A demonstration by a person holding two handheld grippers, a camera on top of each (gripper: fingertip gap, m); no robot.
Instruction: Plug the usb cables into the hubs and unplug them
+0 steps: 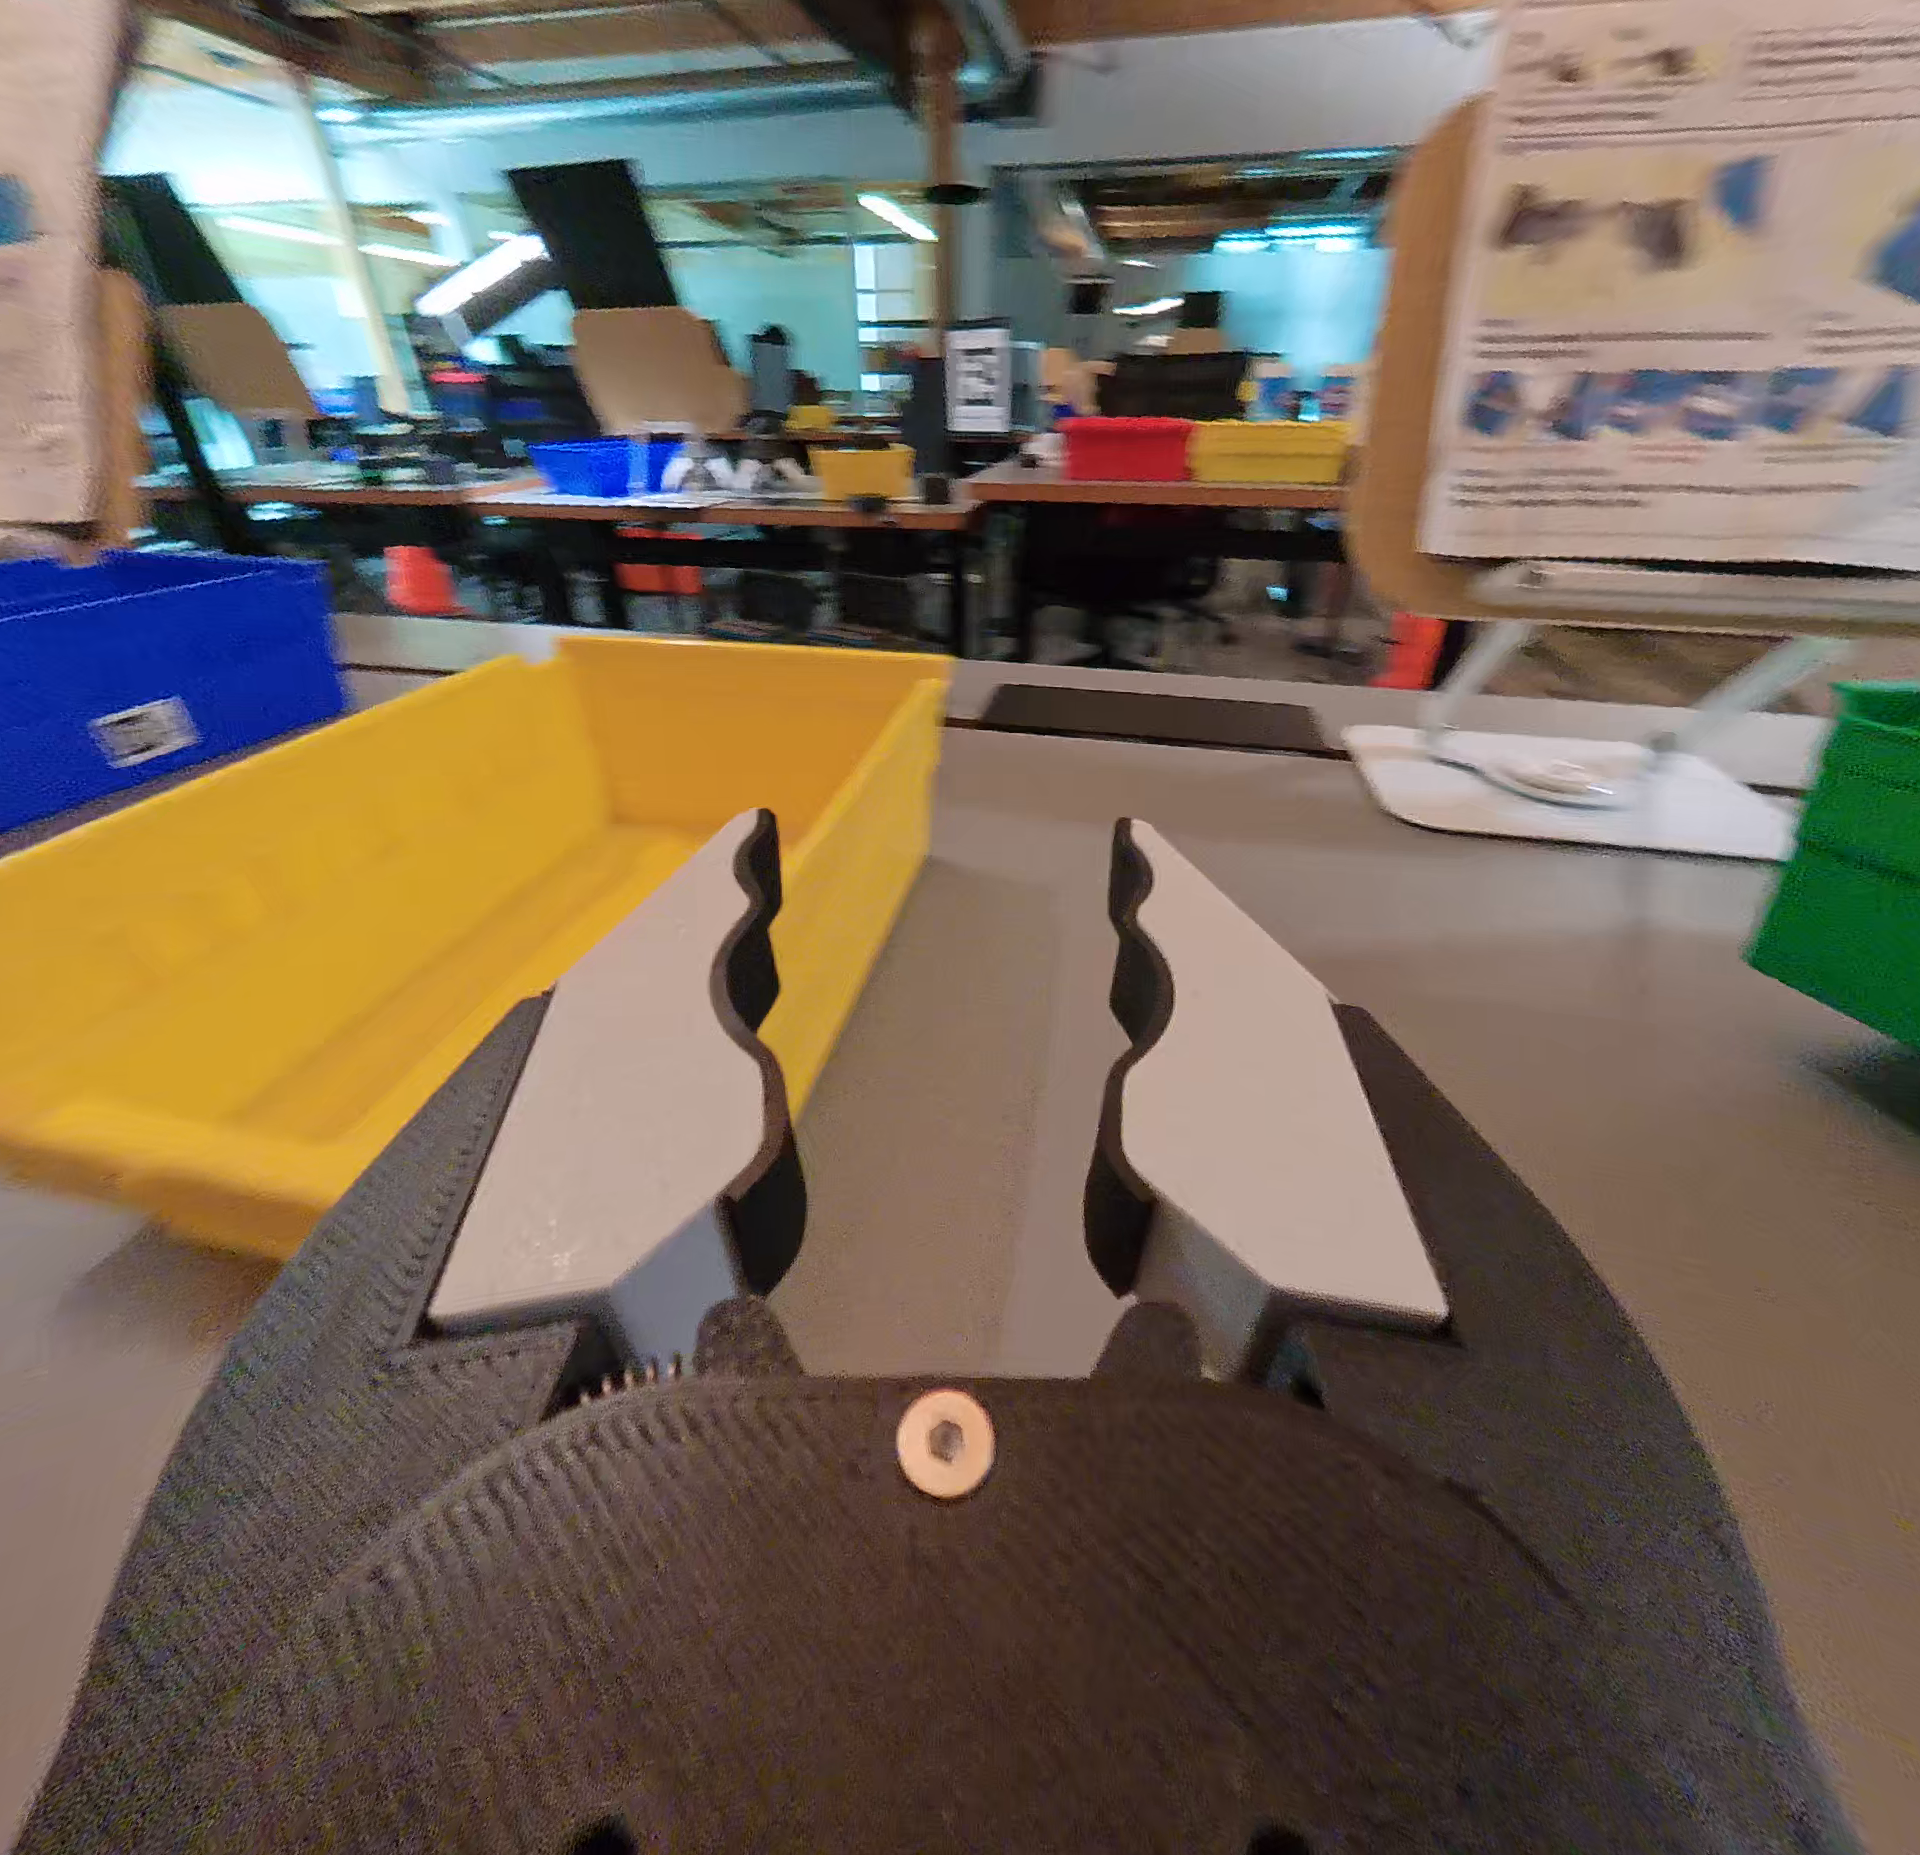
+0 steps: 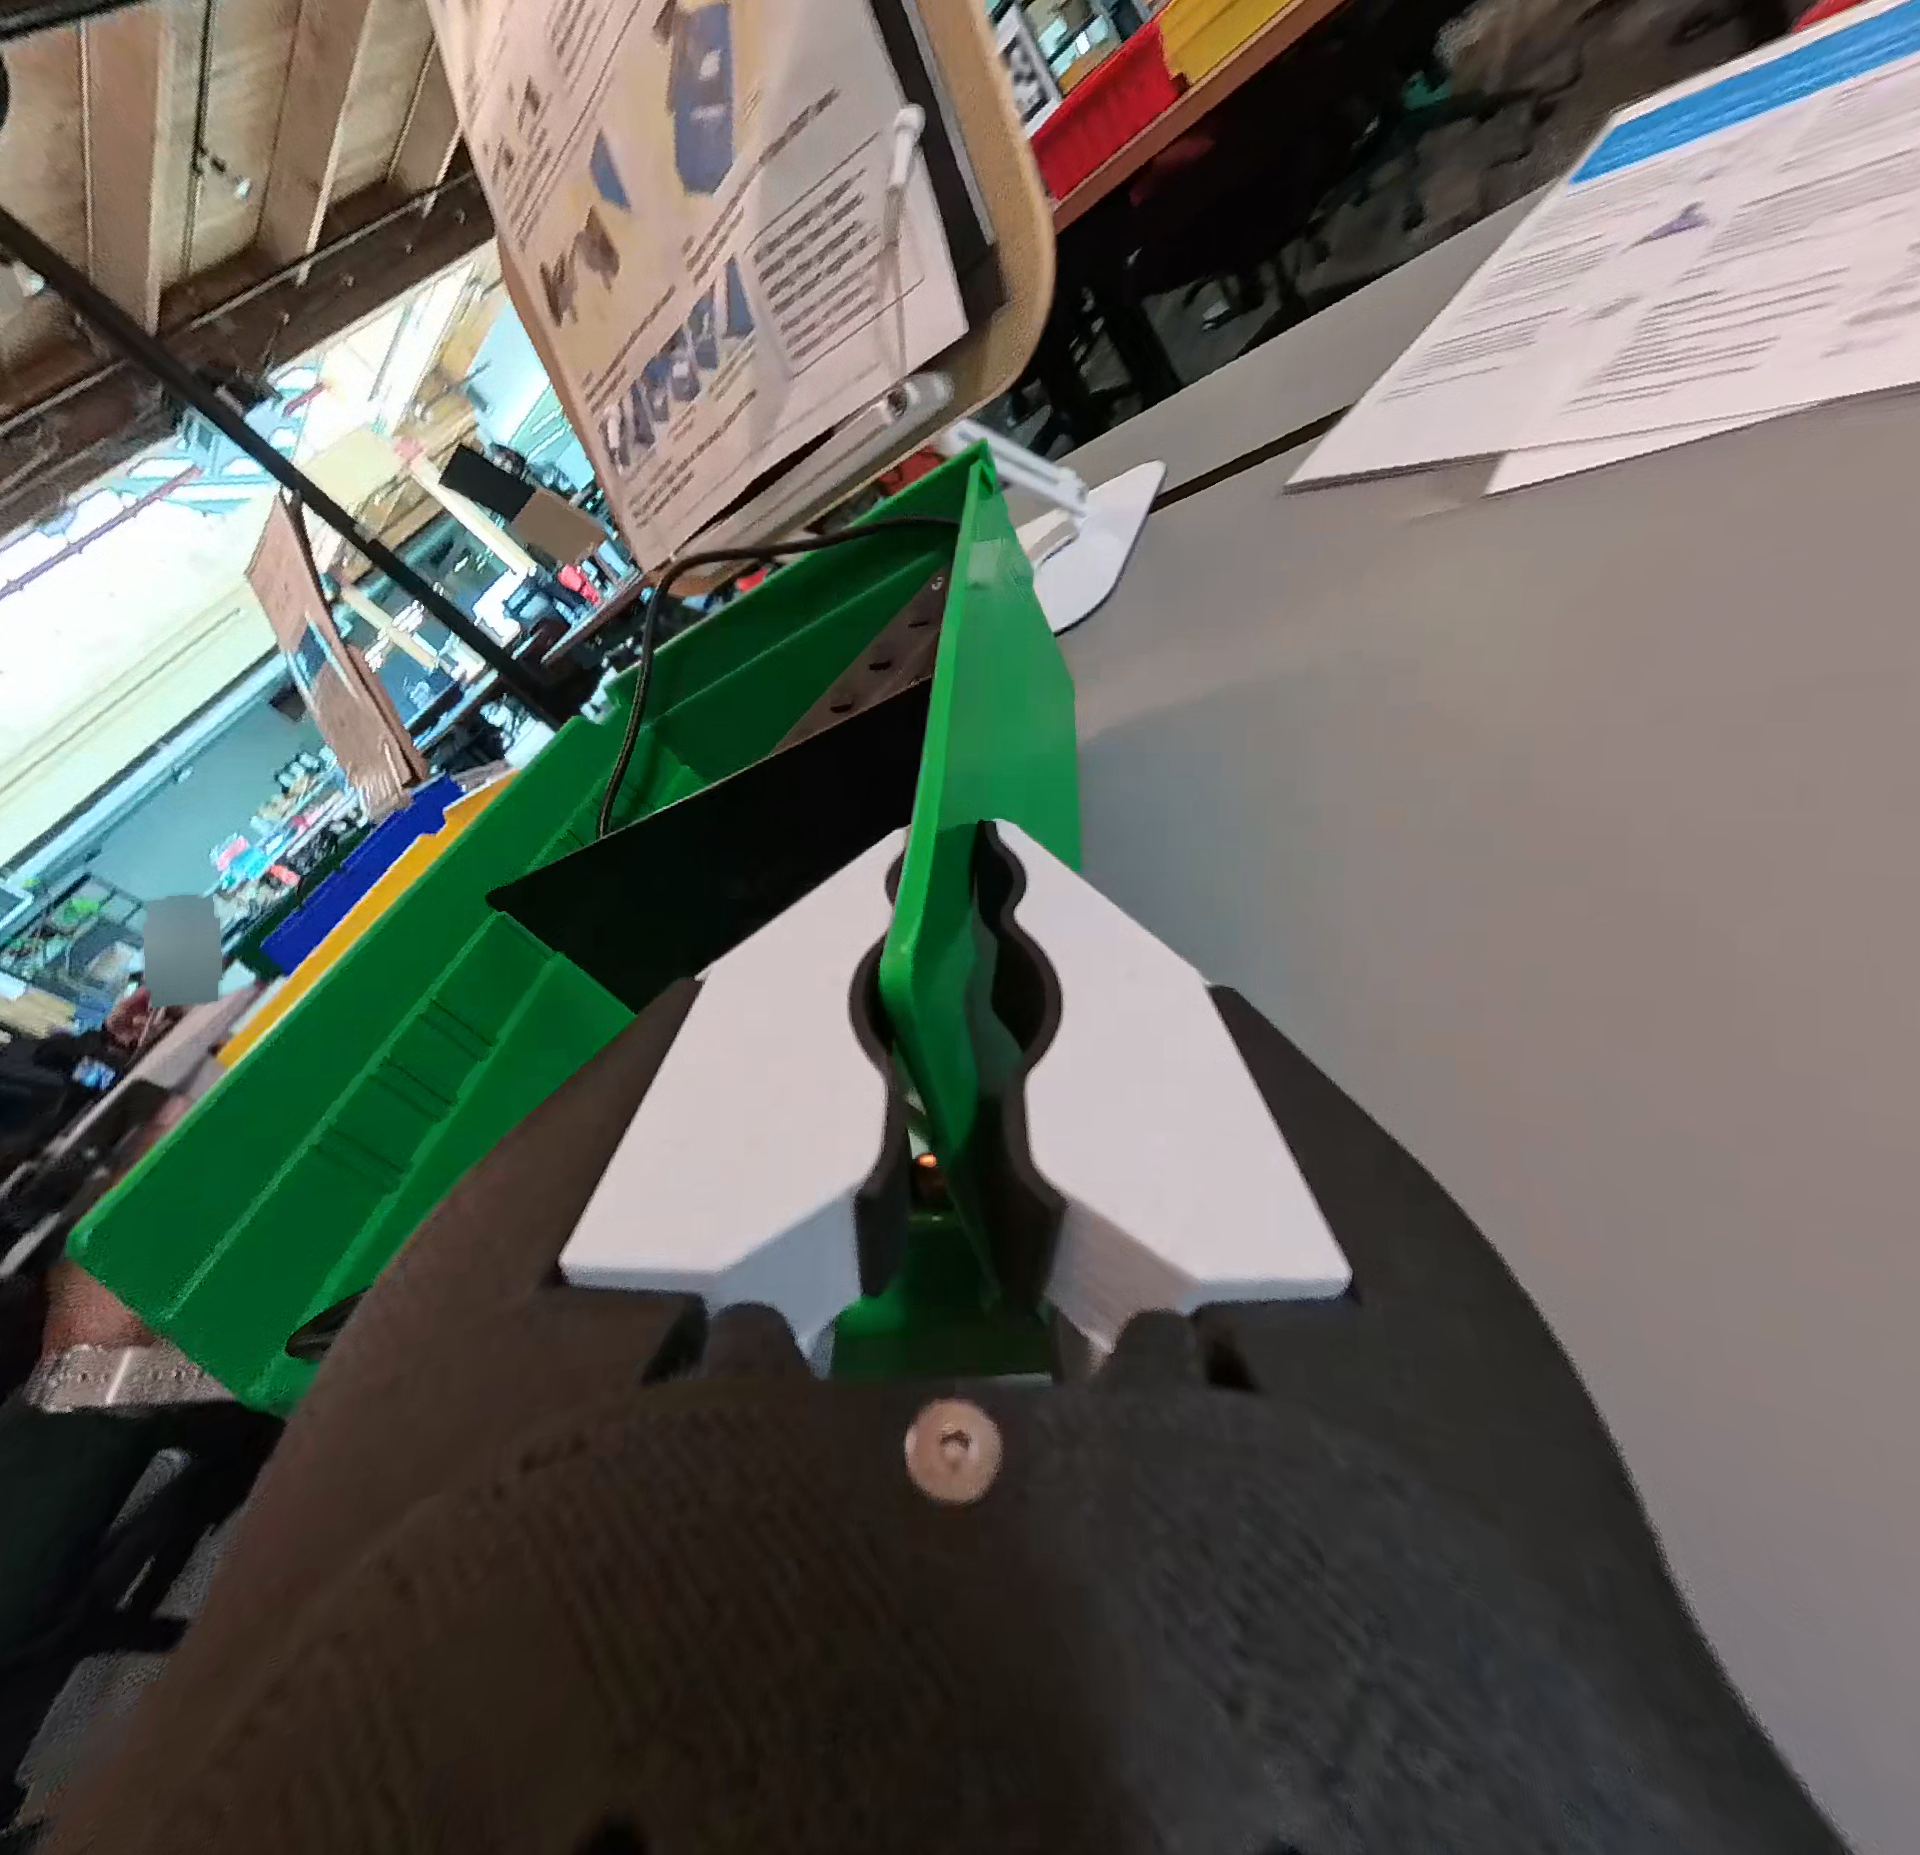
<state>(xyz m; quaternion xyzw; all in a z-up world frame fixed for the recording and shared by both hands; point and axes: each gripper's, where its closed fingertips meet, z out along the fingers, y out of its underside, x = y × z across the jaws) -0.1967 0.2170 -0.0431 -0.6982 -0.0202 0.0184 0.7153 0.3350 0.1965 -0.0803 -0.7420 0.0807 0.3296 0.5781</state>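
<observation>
Fingers of the right gripper (image 2: 940,849) are clamping the near wall of a green bin (image 2: 997,683), where a black cable (image 2: 634,704) and a grey hub (image 2: 883,662) are lying. The left gripper (image 1: 943,823) is hanging spread and empty over the grey table (image 1: 1455,1078), beside a yellow bin (image 1: 727,725).

Your left gripper (image 1: 943,839): fingers spread, nothing between them, above the grey table (image 1: 1455,1130). Yellow bin (image 1: 312,974) at ten o'clock, blue bin (image 1: 156,662) beyond it, green bin (image 1: 1849,870) at three o'clock.
</observation>
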